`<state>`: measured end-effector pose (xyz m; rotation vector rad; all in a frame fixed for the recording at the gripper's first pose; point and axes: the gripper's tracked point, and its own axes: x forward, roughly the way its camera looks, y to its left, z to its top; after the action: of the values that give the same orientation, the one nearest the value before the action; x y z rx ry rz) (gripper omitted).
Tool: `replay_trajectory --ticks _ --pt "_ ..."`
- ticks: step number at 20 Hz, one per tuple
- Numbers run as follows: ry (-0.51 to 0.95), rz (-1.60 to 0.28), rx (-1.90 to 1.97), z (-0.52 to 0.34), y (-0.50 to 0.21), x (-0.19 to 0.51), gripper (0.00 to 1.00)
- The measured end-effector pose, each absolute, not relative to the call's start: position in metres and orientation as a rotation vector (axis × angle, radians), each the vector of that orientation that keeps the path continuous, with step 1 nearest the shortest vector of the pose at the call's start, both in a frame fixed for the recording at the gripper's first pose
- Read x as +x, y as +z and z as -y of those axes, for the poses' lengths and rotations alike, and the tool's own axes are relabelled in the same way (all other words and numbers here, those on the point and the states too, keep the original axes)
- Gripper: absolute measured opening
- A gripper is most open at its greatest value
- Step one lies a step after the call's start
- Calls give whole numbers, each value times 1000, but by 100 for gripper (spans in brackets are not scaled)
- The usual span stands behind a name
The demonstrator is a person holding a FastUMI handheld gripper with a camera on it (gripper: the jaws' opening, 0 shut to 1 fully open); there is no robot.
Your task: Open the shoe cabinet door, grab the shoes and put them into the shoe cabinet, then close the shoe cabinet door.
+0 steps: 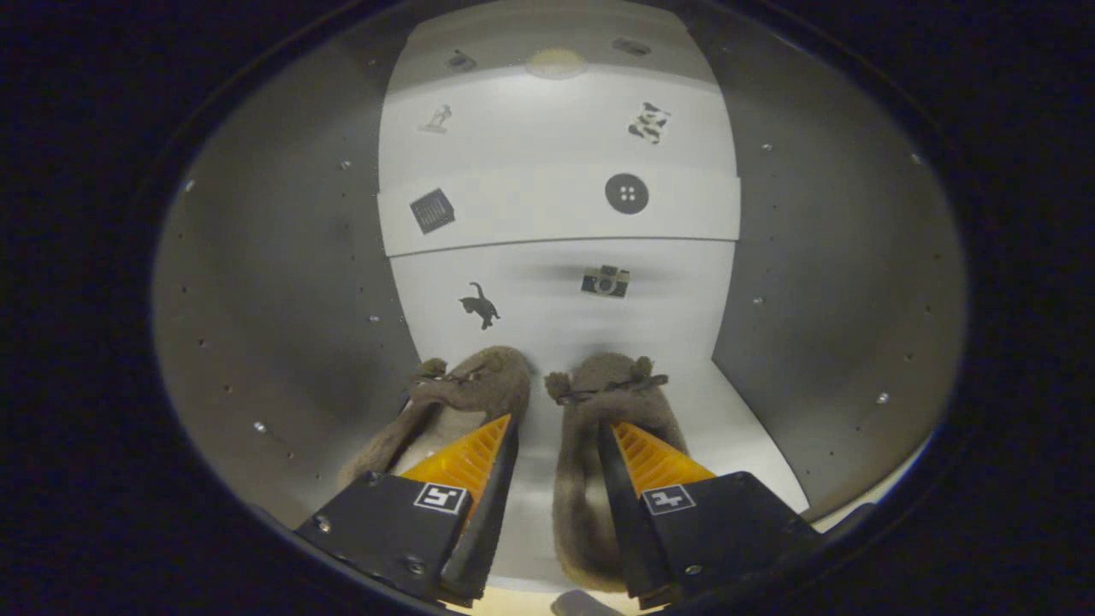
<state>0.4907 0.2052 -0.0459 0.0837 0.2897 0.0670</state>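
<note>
While the two shoes [530, 402] sit side by side on the white floor [727, 419] of the cabinet [282, 282], toes toward the back wall, the gripper [556, 445] reaches in over them with its fingers [479, 453] spread fairly wide. The left finger lies over the opening of the left shoe [470, 385] and the right finger over the right shoe [607, 385], with the inner sides of both shoes and a strip of bare floor in the gap between the fingers. Whether either finger presses on a shoe I cannot tell, and nothing is pinched between the two. Both shoes are brown and fuzzy, each with a thin dark strap across the top. Just beyond the toes rises the white back wall [556, 214], dotted with small stickers: a cat [480, 305] and a camera [606, 281] nearest the shoes, a button [626, 193] and a dark square [432, 210] on a band that stands out from the wall higher up. Grey side walls with rows of small holes close in on both sides.
</note>
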Motion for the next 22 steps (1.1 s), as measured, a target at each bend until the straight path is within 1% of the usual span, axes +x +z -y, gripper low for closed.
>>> replay_trajectory --ticks 1,5,7,13,16,19,22 --pt "77 -269 93 -206 -39 476 61" --pt "137 -188 58 -213 -17 402 96" --pt "171 -152 46 -218 -10 355 95" --pt "273 -49 2 -216 3 201 98" --pt "307 -49 13 -197 3 125 98" --pt "294 -33 26 -165 6 57 98" --pt "237 -15 30 -123 9 3 98"
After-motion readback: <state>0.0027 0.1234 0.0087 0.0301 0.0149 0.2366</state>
